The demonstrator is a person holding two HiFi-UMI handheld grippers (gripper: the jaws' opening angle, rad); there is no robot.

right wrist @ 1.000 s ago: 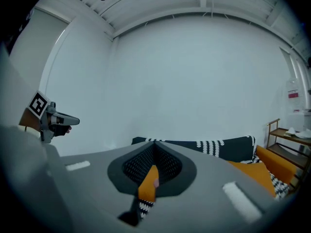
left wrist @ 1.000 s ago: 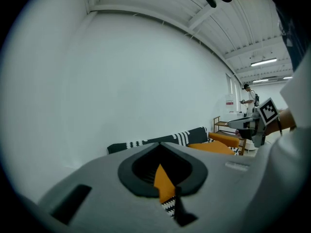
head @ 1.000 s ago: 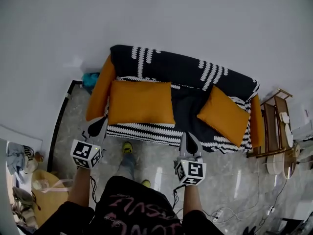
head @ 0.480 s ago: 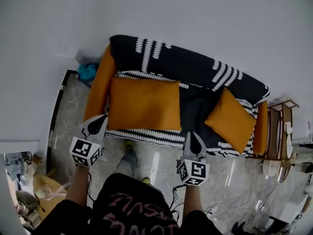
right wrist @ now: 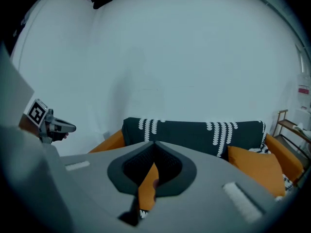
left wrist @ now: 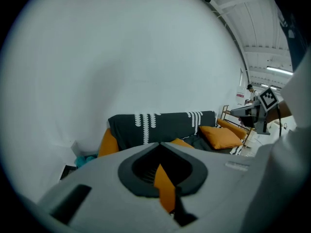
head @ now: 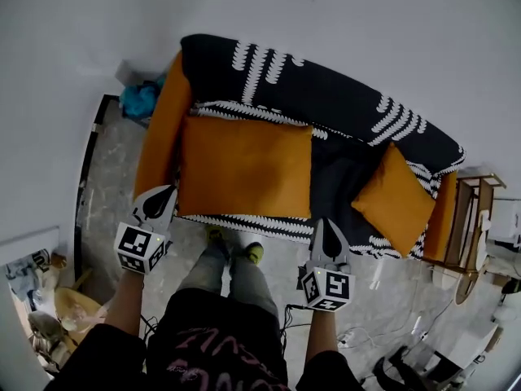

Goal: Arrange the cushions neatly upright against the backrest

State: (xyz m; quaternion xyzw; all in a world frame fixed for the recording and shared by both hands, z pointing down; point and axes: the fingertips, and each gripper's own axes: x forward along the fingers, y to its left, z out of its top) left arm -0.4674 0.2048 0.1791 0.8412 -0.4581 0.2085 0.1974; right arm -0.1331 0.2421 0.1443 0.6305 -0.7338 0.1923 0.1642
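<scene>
Orange cushions [head: 244,168] ahead; left gripper [head: 168,192], right gripper [head: 326,225] held forward, tilted downward, fingers [head: 151,212] pressed together.

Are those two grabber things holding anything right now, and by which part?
Nothing is held. The left gripper and right gripper are both shut and empty, short of the sofa.

Jaws pressed together, the right gripper [right wrist: 154,143] is pointed at a black, white-patterned sofa [right wrist: 194,132] bearing a square orange cushion [right wrist: 255,171].
</scene>
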